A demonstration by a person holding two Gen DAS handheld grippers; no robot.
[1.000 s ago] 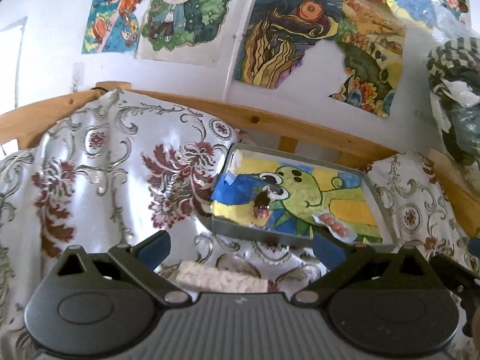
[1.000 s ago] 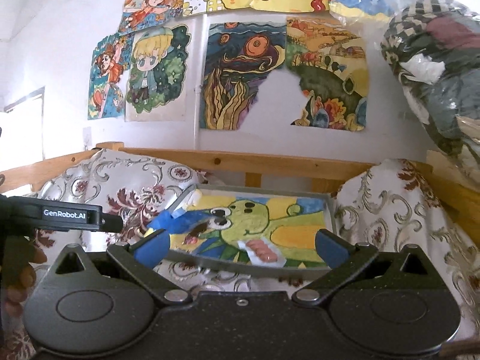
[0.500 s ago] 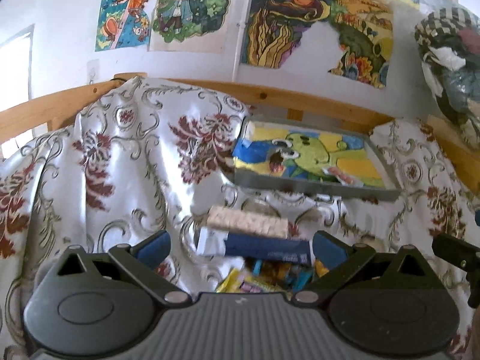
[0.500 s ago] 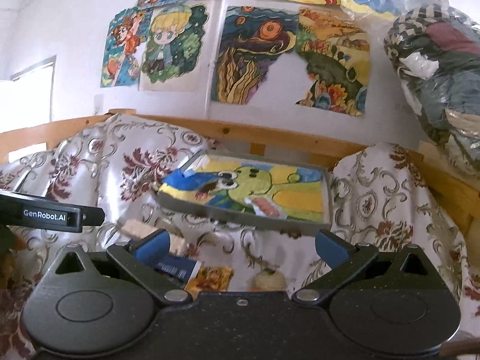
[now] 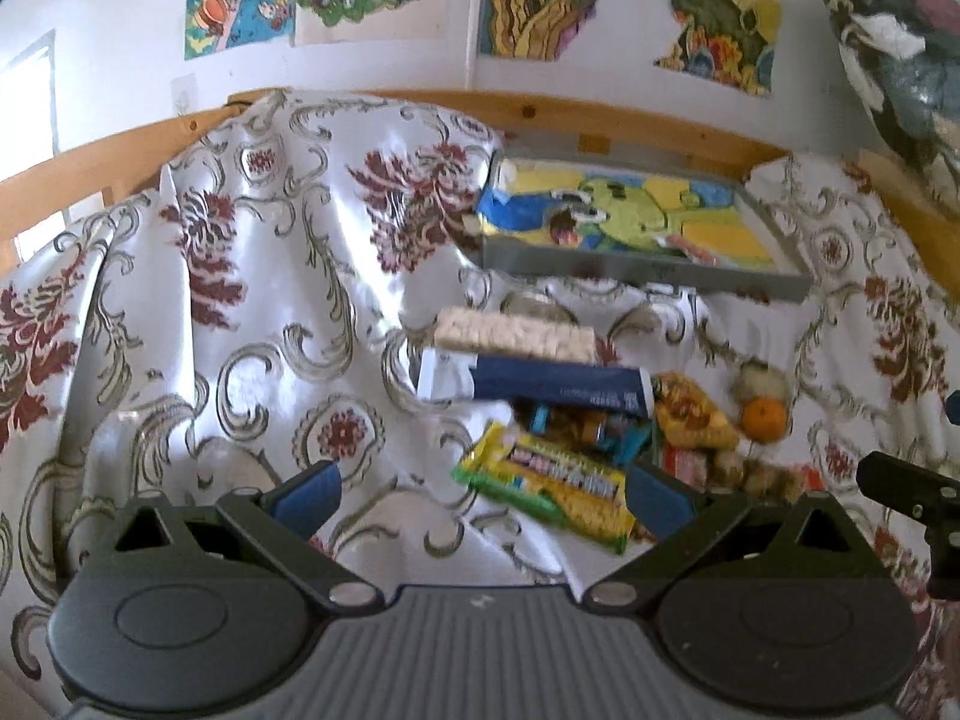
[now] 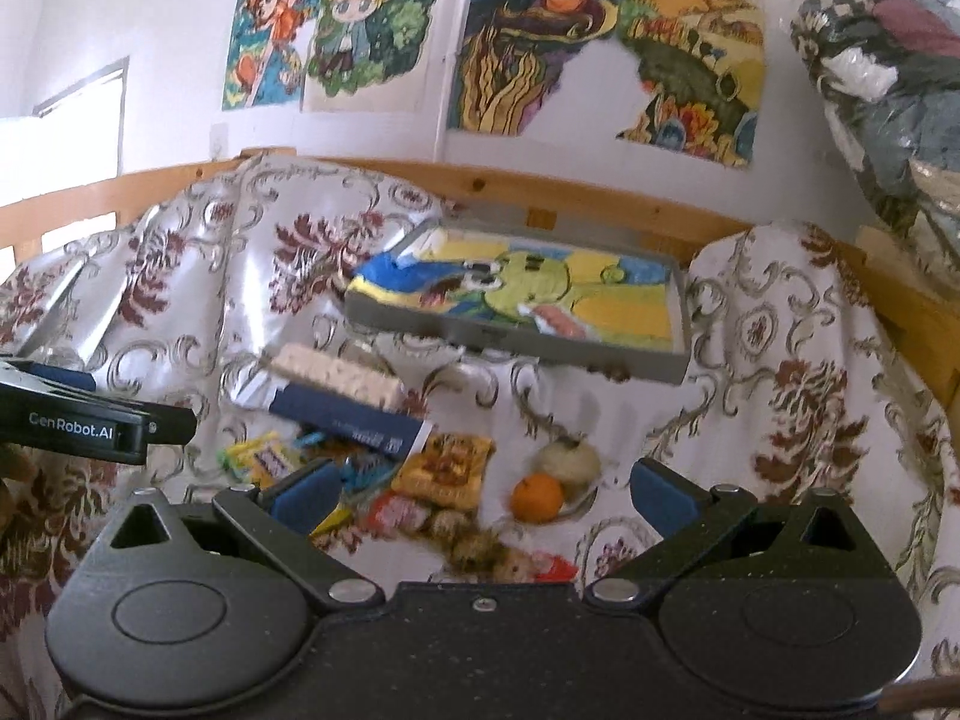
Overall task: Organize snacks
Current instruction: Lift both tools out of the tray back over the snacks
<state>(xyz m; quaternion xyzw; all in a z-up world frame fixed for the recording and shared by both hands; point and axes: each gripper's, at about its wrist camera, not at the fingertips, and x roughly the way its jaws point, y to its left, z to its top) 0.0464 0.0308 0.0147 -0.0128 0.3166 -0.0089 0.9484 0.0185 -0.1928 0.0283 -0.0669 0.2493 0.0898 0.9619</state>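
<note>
Between wide-spread fingers, left gripper (image 5: 480, 489) and right gripper (image 6: 480, 489): both empty, approach step. Snack pile (image 5: 576, 420) at 1 o'clock; tray (image 5: 642, 267) beyond, 12 o'clock. Next: likely close on one packet.

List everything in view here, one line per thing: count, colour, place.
Grey tray with a cartoon lining: one, at the back of the cloth.
Pale rice-cracker bar: one, in front of the tray.
Dark blue packet: one, just in front of the bar.
Yellow-green wrapped snack: one, nearest the left gripper.
Orange-yellow snack pack: one, mid pile.
Orange fruit: one, right of the pile.
Floral white-and-red cloth: one, under everything.
Colourful drawings: several, on the wall.
Left gripper: open, empty.
Right gripper: open, empty.
</note>
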